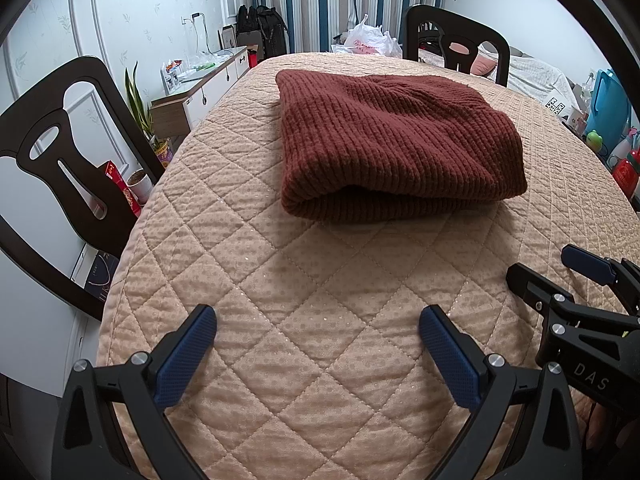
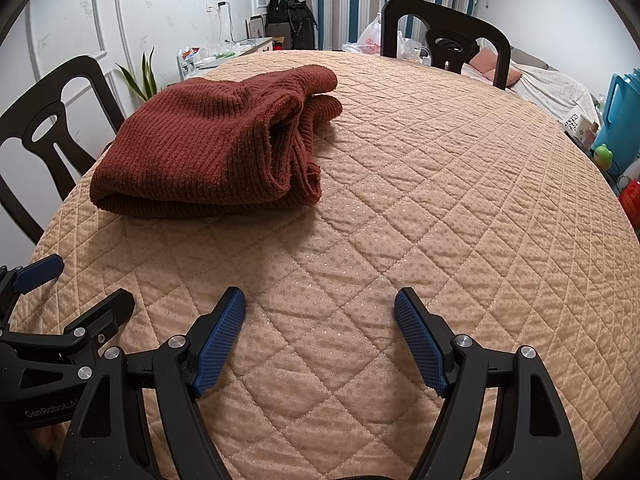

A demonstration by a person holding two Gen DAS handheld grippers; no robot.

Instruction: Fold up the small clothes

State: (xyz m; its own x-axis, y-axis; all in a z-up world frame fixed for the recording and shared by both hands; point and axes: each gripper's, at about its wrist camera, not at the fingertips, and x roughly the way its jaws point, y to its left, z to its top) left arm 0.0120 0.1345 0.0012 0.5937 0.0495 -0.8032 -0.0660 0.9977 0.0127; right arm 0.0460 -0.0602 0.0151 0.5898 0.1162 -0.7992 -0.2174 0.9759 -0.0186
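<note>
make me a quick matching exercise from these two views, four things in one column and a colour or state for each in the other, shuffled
Things:
1. sweater
2. table cover
3. left gripper
4. chair

Descriptions:
A. black, at the far side of the table
B. open, holding nothing
C. rust red, folded
D. tan, quilted in diamonds

Pairs: 1-C, 2-D, 3-B, 4-A

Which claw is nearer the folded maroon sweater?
Left, by a small margin. The left claw sits open almost straight in front of the sweater, which lies ahead across bare quilt. The right claw, also open, has it ahead and off to its left. Neither touches it.
</note>
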